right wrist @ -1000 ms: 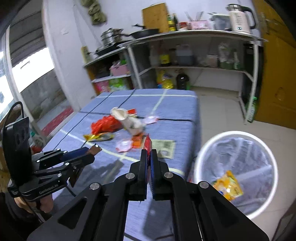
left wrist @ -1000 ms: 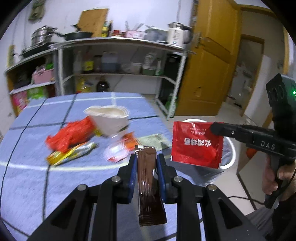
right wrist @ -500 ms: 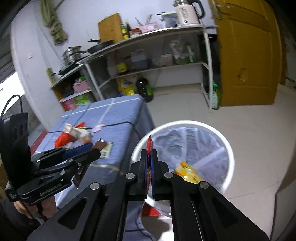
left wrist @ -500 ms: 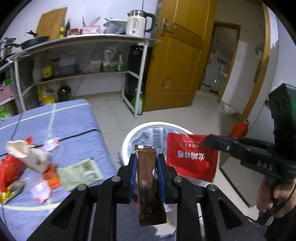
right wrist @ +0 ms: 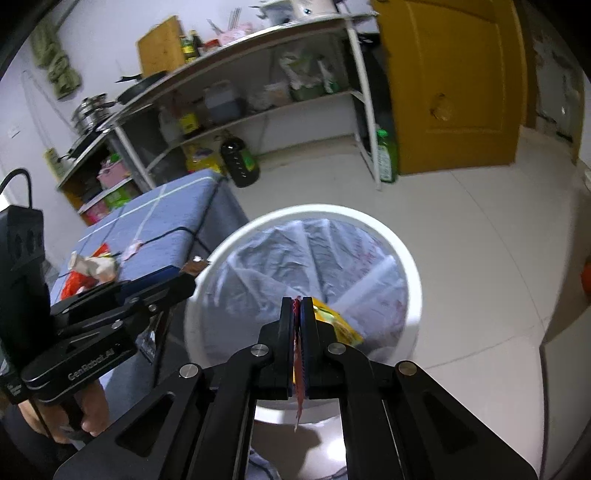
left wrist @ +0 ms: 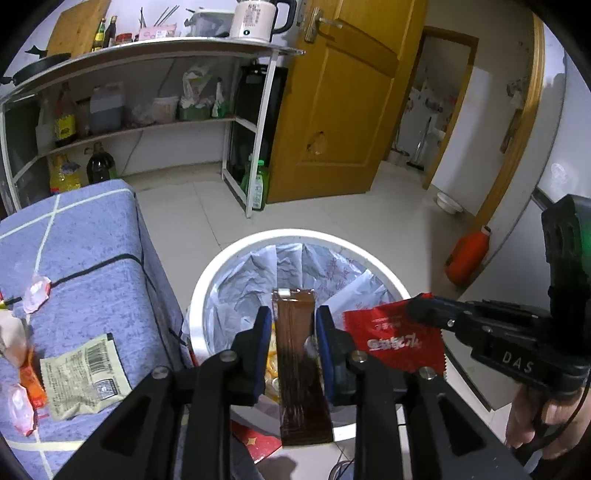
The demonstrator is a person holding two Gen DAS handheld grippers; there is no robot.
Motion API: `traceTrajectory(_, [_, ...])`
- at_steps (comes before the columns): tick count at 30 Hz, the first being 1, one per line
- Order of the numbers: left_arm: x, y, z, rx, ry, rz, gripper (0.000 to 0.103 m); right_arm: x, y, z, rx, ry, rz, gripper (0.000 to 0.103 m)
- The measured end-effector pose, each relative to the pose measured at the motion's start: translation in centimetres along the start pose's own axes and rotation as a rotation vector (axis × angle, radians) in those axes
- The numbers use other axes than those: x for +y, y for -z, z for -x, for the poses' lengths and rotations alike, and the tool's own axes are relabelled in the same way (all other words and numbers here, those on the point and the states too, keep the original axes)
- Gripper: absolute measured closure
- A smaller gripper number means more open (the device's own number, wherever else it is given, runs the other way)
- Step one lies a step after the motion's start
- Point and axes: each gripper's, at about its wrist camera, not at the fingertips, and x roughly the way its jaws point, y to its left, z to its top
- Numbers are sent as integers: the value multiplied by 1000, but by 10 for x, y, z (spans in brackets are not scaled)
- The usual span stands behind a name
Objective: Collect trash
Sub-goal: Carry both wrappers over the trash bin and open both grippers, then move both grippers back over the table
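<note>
Now | left gripper [left wrist: 293, 321] just opening, brown wrapper [left wrist: 301, 369] between pads, over bin [left wrist: 221, 266] | right gripper [right wrist: 296, 310] pinching red packet [left wrist: 395, 343]

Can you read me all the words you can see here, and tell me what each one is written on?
"DAS": on the black body of the right gripper, in the left wrist view.
"GenRobot.AI": on the side of the left gripper, in the right wrist view.
Red packet: white printed characters, seen upside down, not readable.
Pale green packet on the blue table: barcode and small print, too small.
Kettle label and shelf bottles: too blurred.
</note>
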Motion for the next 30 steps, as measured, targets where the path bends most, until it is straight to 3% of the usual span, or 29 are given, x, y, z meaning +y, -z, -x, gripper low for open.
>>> traceTrajectory(2, [2,0,-2,4,13,7,60,-2,1,1,-8,11,-7,97])
traceTrajectory(4, [3,1,0,-2,16,12,57,-2,0,4,-16,9,-7,94])
traceTrajectory(9, [6,1,10,-19,17,20,56,6,-2,11,-43,-2,10,86])
traceTrajectory(19, [24,13,68,-116,-28,31,53,49,1,36,-119,-61,118,85])
traceTrajectory(30, [80,48,132,-176,-163,83,53,126,12,26,-100,-157,258,85])
